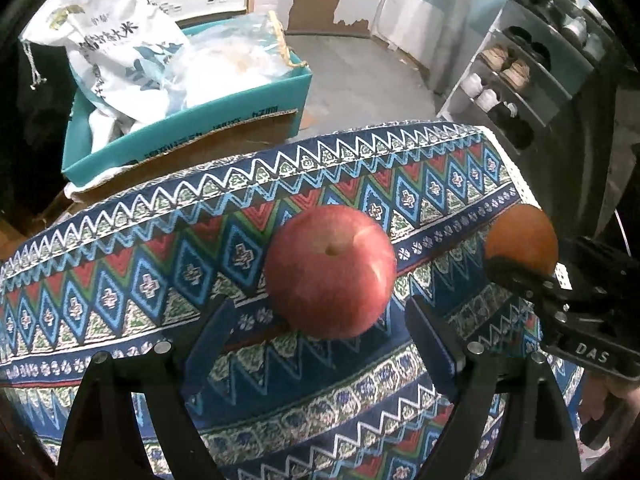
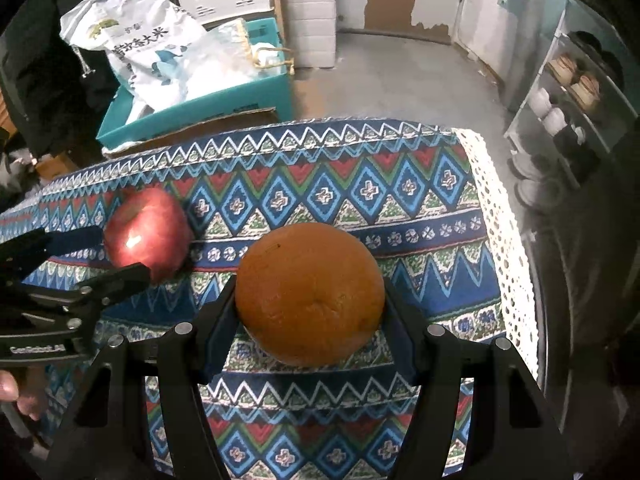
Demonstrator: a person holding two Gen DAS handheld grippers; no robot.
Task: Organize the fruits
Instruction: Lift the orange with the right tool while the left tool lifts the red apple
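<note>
A red apple (image 1: 330,270) sits on the patterned tablecloth (image 1: 120,264). My left gripper (image 1: 320,312) is open, its two fingertips flanking the apple's near half with narrow gaps on both sides. The right wrist view shows that apple (image 2: 146,234) at the left with the left gripper (image 2: 124,254) around it. My right gripper (image 2: 310,308) is shut on an orange (image 2: 310,292), pads pressed on its two sides, its shadow on the cloth below. In the left wrist view the orange (image 1: 522,236) is near the table's right edge.
Behind the table's far edge stands a teal box (image 1: 188,128) holding white rice bags (image 1: 120,28). A shoe rack (image 1: 520,76) stands at the right on the grey floor. A white lace border (image 2: 508,240) marks the table's right edge. A person's hand (image 2: 16,396) holds the left gripper.
</note>
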